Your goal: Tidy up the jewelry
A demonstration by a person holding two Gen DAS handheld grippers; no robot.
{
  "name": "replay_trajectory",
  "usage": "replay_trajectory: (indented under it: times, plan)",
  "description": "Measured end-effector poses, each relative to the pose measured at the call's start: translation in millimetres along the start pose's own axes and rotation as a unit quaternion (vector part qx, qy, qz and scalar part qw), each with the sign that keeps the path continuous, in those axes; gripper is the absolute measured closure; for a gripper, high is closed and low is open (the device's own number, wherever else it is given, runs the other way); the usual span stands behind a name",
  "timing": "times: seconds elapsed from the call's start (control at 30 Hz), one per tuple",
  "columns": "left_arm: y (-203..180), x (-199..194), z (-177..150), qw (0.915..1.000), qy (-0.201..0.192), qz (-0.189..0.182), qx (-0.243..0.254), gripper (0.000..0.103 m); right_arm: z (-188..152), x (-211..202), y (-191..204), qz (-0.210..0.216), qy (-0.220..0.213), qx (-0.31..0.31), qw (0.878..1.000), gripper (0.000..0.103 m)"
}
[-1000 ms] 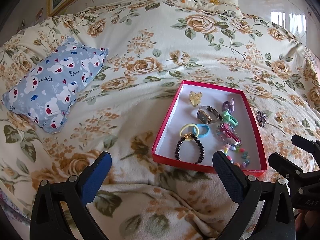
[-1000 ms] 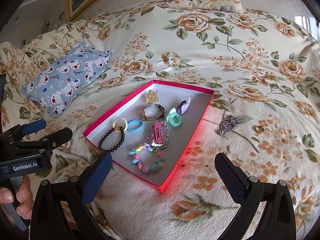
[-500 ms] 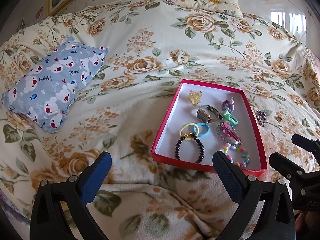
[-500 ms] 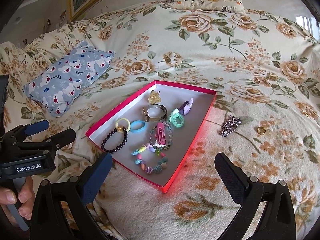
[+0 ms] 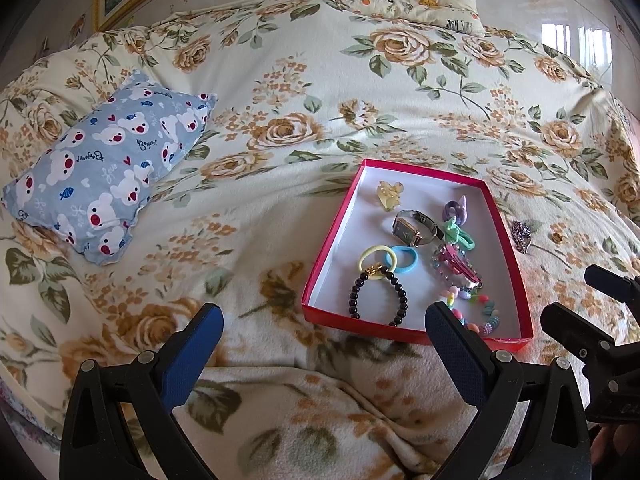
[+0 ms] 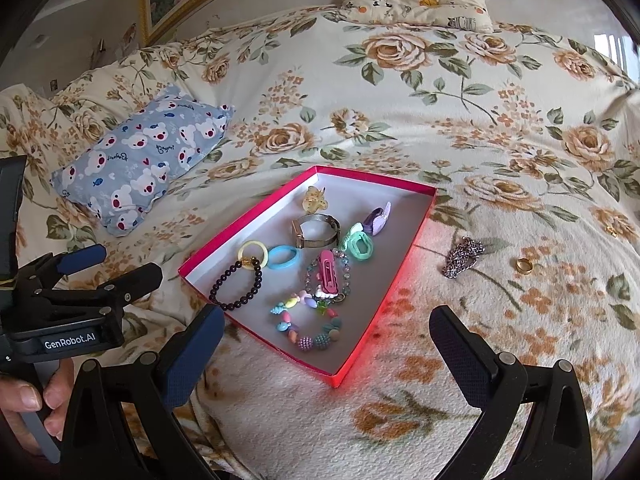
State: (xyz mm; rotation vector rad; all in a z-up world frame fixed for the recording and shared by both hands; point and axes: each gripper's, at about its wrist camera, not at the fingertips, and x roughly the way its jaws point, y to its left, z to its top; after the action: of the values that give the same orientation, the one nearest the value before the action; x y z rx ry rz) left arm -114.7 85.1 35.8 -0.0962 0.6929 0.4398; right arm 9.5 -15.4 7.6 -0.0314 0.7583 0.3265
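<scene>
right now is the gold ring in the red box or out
Out. The gold ring lies on the floral blanket right of the red box, beyond the silver chain.

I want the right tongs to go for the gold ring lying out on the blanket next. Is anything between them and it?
Nothing visible blocks it. The right tongs are open above bare blanket, and the gold ring lies ahead, to their right. The silver chain lies left of the ring, the red box further left, both off that path.

Left tool [image 5: 322, 342] and right tool [image 6: 326, 340] both wide apart, empty.
</scene>
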Motion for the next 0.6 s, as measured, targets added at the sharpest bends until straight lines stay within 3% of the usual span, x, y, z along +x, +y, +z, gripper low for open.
replay_trajectory:
  times: [0.6]
  plan:
    - [-2.0,-1.7,-2.1,1.0,0.0,0.002,0.001,0.001,0.5,-0.1,1.8,0.001,0.0,0.0,1.0,0.0]
